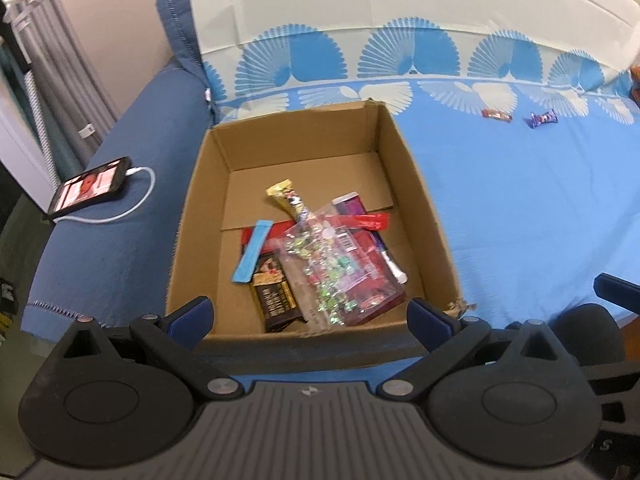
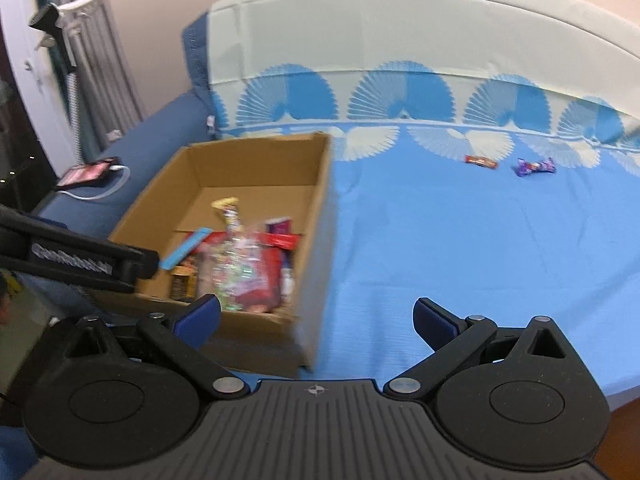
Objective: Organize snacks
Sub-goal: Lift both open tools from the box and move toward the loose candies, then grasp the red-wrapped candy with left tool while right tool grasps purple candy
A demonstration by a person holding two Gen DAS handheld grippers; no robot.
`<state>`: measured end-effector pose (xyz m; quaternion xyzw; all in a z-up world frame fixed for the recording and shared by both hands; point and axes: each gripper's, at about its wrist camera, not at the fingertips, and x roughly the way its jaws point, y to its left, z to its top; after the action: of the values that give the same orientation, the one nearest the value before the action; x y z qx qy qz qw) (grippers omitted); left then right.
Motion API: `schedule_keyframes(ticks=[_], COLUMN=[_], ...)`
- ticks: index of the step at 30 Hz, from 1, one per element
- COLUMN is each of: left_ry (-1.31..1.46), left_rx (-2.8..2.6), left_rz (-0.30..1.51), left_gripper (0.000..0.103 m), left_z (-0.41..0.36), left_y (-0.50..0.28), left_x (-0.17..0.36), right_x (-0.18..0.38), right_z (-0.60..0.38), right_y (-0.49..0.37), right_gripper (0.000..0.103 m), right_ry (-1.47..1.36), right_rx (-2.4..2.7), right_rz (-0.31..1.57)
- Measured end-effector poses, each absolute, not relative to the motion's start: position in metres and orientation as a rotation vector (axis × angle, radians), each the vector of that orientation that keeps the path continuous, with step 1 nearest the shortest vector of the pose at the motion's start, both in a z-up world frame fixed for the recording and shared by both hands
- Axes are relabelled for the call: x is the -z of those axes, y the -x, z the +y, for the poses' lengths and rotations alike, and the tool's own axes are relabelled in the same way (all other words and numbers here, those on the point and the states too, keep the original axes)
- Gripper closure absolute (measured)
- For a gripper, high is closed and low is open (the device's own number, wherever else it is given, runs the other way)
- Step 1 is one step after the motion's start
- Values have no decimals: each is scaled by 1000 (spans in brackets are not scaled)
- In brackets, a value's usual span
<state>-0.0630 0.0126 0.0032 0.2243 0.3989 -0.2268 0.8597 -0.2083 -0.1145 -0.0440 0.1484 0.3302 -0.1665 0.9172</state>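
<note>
The left gripper [image 1: 310, 316] gapes wide and empty over the cardboard box [image 1: 408, 160] of snacks. The right gripper [image 2: 316, 316], equally wide, holds nothing just right of it.

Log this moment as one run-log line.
left gripper open, empty | right gripper open, empty | box holds snacks | two candies on bed

In the right wrist view the cardboard box [image 2: 316, 216] and the snack pile [image 2: 240, 268] inside it are smeared by motion blur, so wrappers cannot be read. At upper right of the left wrist view, an orange object [image 1: 635, 80] is cut off by the edge. The red candy [image 1: 497, 115] and purple candy [image 1: 543, 119] are too small to identify.
</note>
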Motion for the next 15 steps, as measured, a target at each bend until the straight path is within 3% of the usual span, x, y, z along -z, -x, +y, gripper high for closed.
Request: schedule_keyframes(ticks=[15], left_ry=[-523], left_rx=[624], left_rz=[923], left_gripper=[0], left_z=[-139], left_y=[19], left_x=[18], right_x=[85], right_z=[-287], right_y=[227], right_gripper=[1], right_ry=[-507], right_rx=[660], right_rz=[681])
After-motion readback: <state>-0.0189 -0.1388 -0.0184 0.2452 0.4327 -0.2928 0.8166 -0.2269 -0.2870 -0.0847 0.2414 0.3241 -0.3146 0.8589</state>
